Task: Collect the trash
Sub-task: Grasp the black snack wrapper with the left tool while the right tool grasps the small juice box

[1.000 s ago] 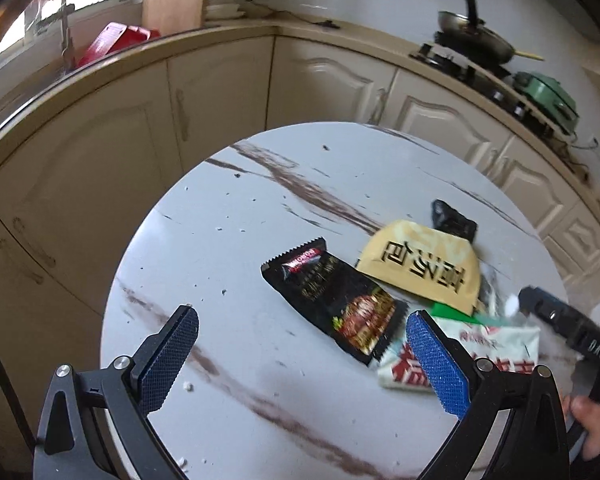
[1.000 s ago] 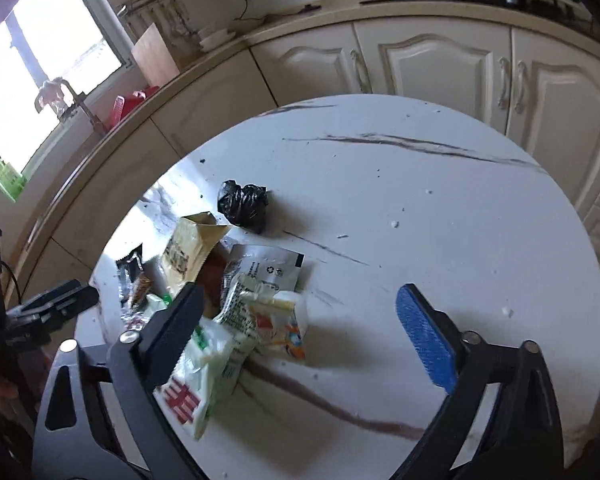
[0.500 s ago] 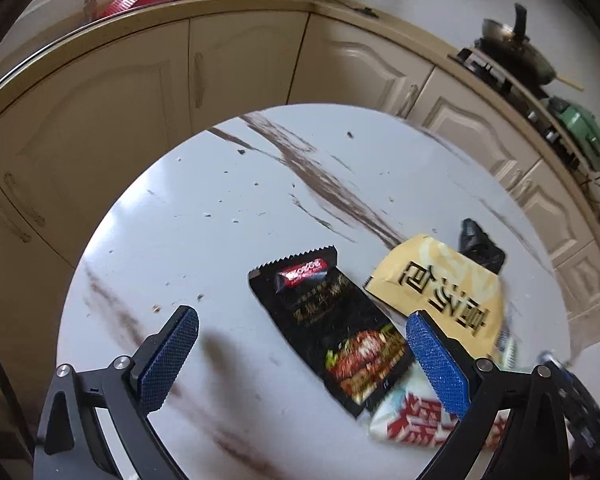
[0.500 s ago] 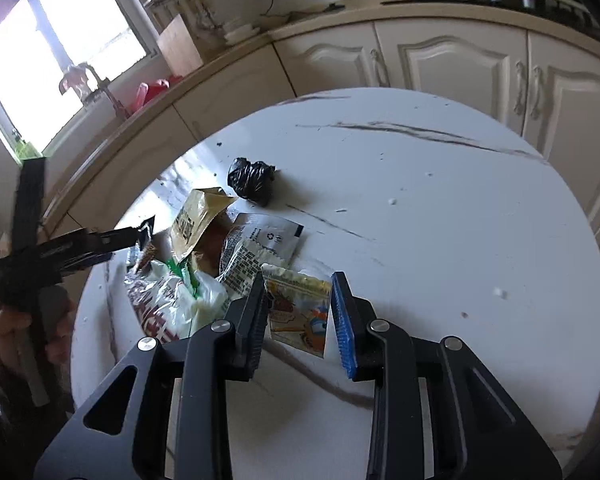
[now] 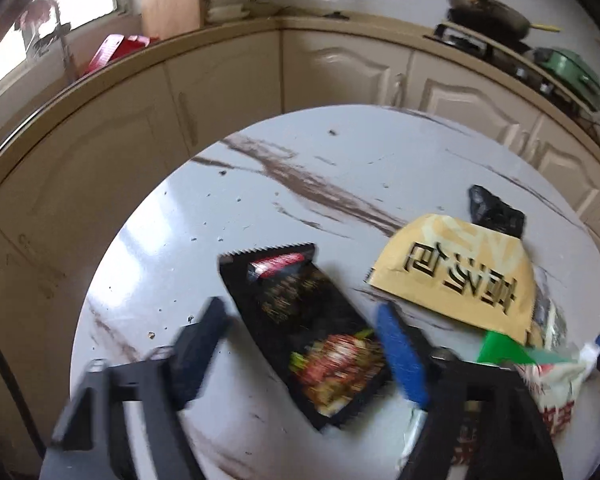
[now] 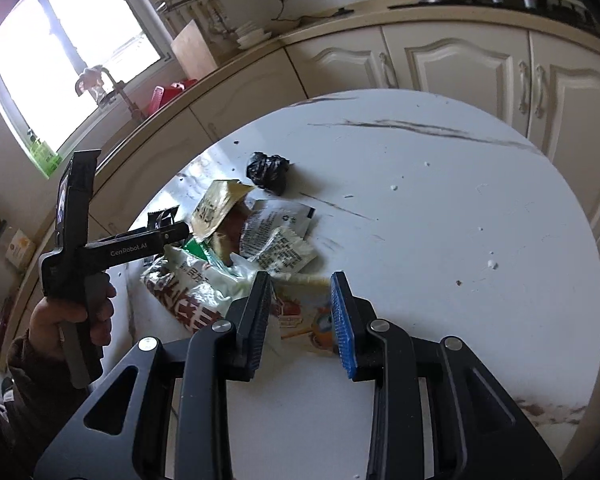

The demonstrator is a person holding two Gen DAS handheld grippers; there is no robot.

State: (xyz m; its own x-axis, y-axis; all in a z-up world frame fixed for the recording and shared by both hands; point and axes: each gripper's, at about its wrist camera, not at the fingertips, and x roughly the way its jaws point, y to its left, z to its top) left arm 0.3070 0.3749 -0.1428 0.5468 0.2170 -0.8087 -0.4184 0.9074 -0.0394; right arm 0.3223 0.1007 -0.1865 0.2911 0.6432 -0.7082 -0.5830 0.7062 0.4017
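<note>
Round white marble-patterned table (image 5: 340, 152): wrappers heaped at its near-left edge. My left gripper (image 5: 300, 344), jaws just closing, straddles the flat black snack packet (image 5: 304, 328); squeeze squarely. My right gripper (image 6: 300, 312) pinches a small orange-printed wrapper (image 6: 304, 316).
</note>
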